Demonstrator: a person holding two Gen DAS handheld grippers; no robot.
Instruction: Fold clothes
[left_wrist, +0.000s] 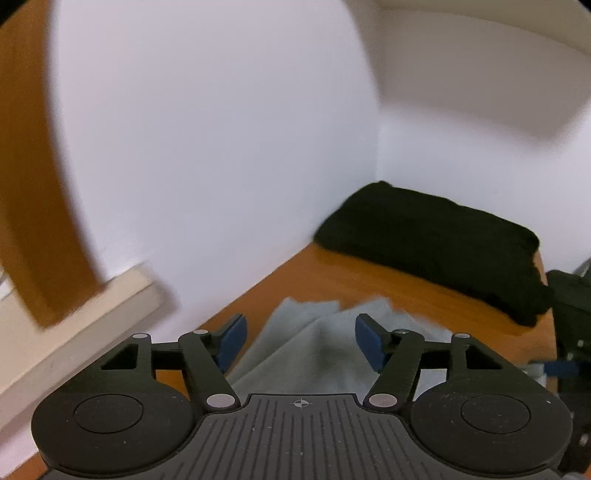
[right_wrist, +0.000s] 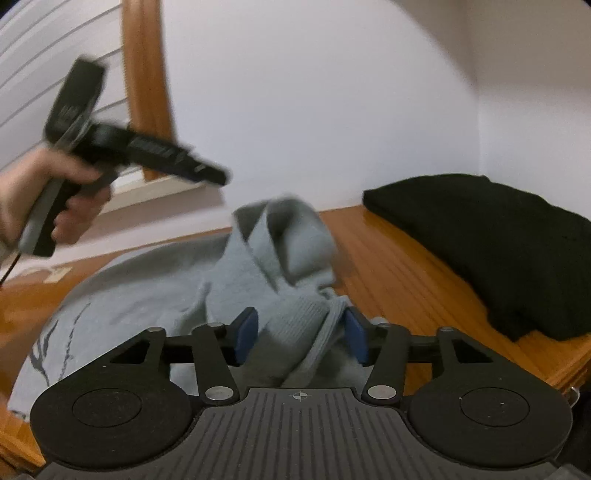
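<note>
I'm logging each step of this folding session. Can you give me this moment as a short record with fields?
surface: wooden table
being folded: grey garment, bunched, partly flat
finished: folded black garment, near the wall corner
left gripper: open, above grey cloth, nothing gripped
right gripper: open, grey fold between its pads, not pressed
image: blurred

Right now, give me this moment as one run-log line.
task: fold clothes | left claw: open, empty, above grey garment | right claw: open, grey fold between pads | black folded garment: table corner
</note>
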